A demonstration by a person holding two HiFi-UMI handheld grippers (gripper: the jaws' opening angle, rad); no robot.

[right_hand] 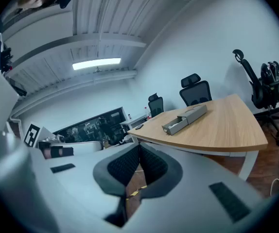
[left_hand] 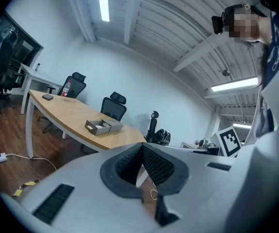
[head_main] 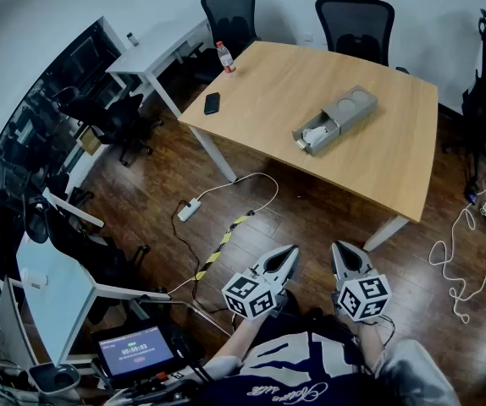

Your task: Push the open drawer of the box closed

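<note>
The left gripper (head_main: pixel 289 254) and right gripper (head_main: pixel 341 250) sit at bottom centre of the head view, above the wooden floor (head_main: pixel 311 210). They are well apart from the box (head_main: pixel 351 108) on the table (head_main: pixel 395 172) at upper right, whose drawer (head_main: pixel 315 134) is pulled out toward lower left.

In the left gripper view the jaw tips touch, with nothing between them, and the box (left_hand: pixel 103 125) lies left of centre.

In the right gripper view the jaws are likewise pressed together and empty, and the box (right_hand: pixel 184 119) lies right of centre.

Grey box (head_main: pixel 347 110) on a pale wood table (head_main: pixel 395 167), dark brown plank floor (head_main: pixel 311 218) — left gripper (head_main: pixel 290 252) and right gripper (head_main: pixel 339 248) carry black-and-white square markers.
</note>
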